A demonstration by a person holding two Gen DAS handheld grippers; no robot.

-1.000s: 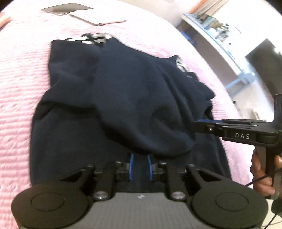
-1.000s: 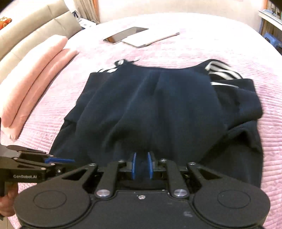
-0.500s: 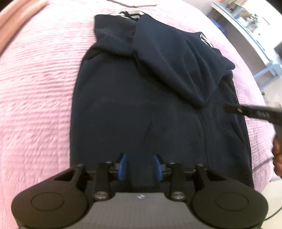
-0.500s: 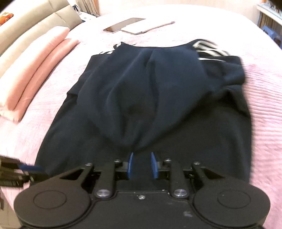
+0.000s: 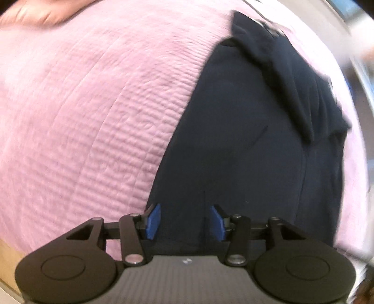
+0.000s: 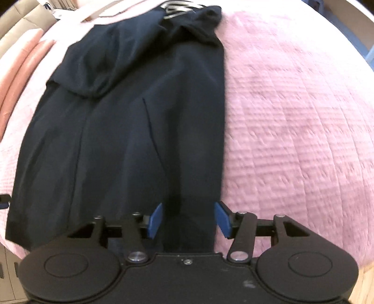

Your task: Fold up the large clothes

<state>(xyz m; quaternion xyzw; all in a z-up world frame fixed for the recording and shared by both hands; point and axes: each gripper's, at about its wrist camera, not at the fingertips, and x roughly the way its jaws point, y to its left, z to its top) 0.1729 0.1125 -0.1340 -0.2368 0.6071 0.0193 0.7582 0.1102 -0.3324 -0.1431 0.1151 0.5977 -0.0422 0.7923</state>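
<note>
A large navy garment (image 5: 245,145) lies flat on the pink quilted bedspread (image 5: 88,121), its far part folded back over itself toward the near side. My left gripper (image 5: 184,221) hovers over the garment's near left corner, jaws opening, blue pads apart with only flat cloth below them. In the right wrist view the same garment (image 6: 131,131) fills the left half. My right gripper (image 6: 189,219) is above its near right edge, jaws opening, nothing pinched. White stripes (image 6: 177,7) show at the garment's far end.
Pink pillows (image 6: 21,70) lie along the bed's left side in the right wrist view. A flat white item (image 6: 109,12) rests beyond the garment. The bedspread (image 6: 299,121) stretches bare to the right; the bed's near edge is just below both grippers.
Both grippers let go of the folded-over cloth and opened. The left one slid toward the garment's near left corner, the right one toward the near right edge.
</note>
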